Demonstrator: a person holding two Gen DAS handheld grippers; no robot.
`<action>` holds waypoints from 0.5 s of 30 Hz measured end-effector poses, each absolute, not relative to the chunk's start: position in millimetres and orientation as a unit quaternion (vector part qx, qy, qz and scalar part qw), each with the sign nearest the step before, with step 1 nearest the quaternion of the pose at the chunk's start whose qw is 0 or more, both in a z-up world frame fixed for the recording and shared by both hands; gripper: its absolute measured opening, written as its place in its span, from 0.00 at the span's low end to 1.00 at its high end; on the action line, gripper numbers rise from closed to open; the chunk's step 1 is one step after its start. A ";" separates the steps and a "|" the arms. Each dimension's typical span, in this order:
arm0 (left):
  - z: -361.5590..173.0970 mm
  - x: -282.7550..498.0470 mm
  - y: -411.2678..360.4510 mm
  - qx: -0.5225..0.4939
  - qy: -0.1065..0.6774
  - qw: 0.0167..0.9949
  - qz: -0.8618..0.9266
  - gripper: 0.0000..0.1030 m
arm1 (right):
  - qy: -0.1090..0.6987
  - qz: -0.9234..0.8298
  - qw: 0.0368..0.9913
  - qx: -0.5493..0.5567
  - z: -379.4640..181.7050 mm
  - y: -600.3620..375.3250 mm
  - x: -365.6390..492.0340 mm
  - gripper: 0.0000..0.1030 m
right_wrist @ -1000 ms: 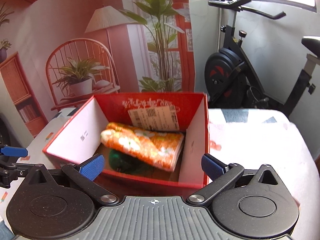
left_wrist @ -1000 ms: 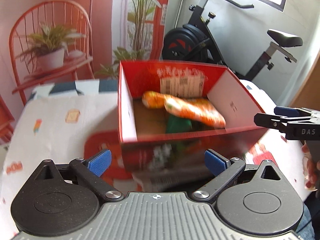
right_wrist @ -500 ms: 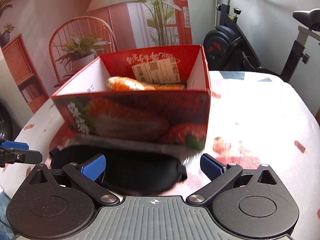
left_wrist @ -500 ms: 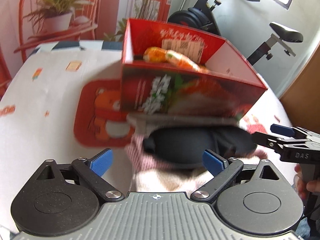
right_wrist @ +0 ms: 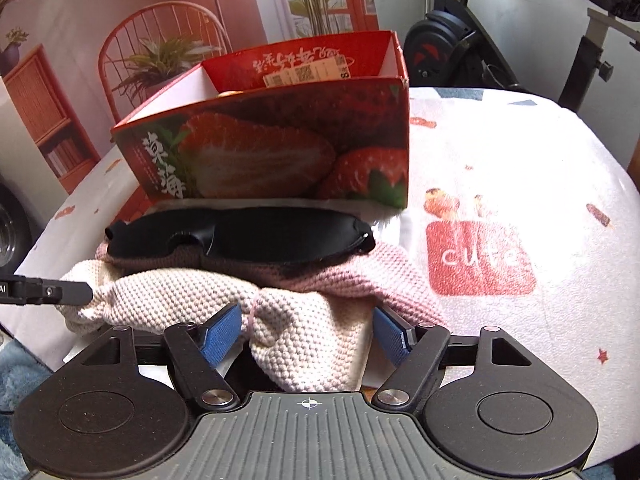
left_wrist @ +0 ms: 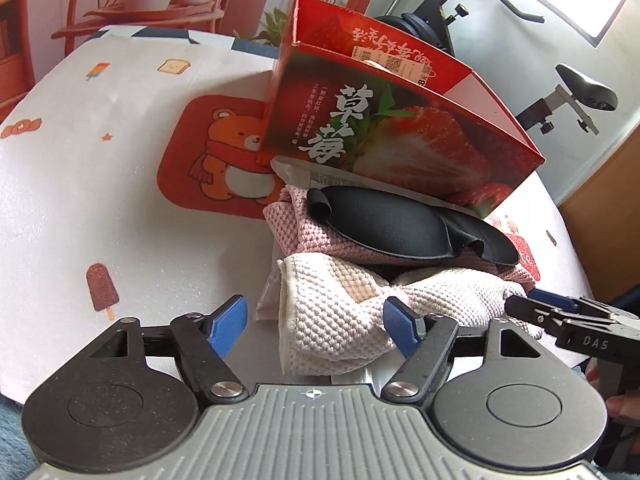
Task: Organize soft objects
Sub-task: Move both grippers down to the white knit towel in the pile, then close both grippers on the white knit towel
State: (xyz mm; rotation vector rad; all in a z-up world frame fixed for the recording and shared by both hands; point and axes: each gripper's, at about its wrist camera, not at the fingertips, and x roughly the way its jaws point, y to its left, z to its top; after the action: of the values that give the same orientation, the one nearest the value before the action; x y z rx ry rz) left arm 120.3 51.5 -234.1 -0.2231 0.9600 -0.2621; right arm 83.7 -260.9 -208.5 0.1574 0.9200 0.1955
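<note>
Both grippers, left & right, gaped wide astride the knit cloth, presumably lining up a two-handed lift into the box ahead.

left tool: fingers spread, low | right tool: fingers spread, low

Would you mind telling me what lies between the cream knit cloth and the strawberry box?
A black eye mask on pink knit cloth lies between cream cloth and box; both views show it.
</note>
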 end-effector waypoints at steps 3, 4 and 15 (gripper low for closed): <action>-238.6 121.7 50.3 -0.109 0.464 0.870 -0.125 0.67 | 0.444 0.093 0.887 0.081 -212.8 -260.6 85.3 0.67; -239.9 121.8 49.7 -0.111 0.464 0.870 -0.126 0.65 | 0.444 0.093 0.887 0.083 -213.5 -261.3 86.2 0.67; -238.1 116.7 41.2 -0.110 0.445 0.877 -0.144 0.34 | 0.441 0.114 0.884 0.110 -215.0 -262.3 83.7 0.44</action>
State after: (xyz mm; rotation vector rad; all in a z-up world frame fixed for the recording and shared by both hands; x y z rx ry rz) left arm 116.8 41.2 -238.1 -0.2292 0.9292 -0.3011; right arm 83.7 -262.3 -215.0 0.2284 0.9169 0.2368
